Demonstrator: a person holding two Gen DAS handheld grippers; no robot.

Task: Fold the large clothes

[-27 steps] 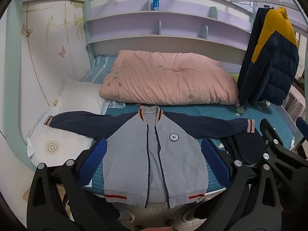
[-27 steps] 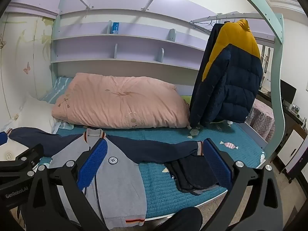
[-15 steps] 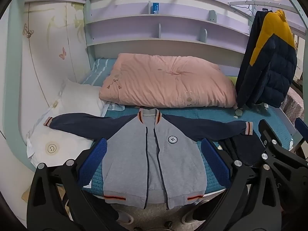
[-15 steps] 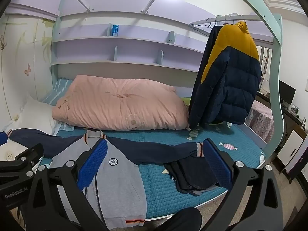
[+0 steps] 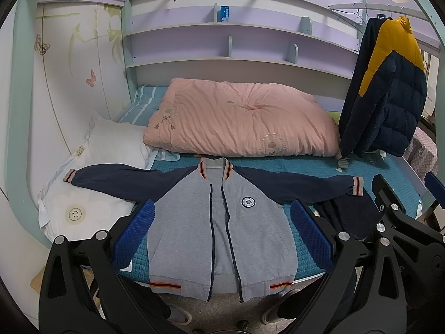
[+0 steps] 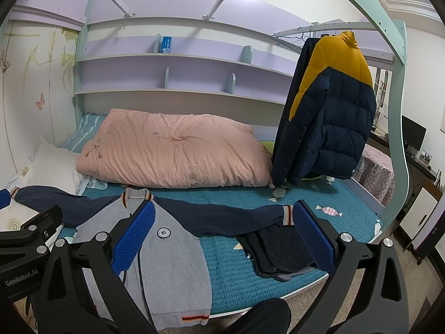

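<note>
In your left wrist view, your left gripper (image 5: 222,231) is wide open and holds nothing. The grey jacket (image 5: 222,222) lies flat on the bed (image 5: 306,167) directly ahead, between the two blue pads (image 5: 133,233), sleeves spread to both sides, hem hanging over the near edge.

In your right wrist view, your right gripper (image 6: 222,236) is also wide open and empty. The jacket lies ahead and to its left; a folded dark garment (image 6: 278,247) lies just inside the right finger. The pink quilt (image 6: 172,153) is further ahead.
</note>
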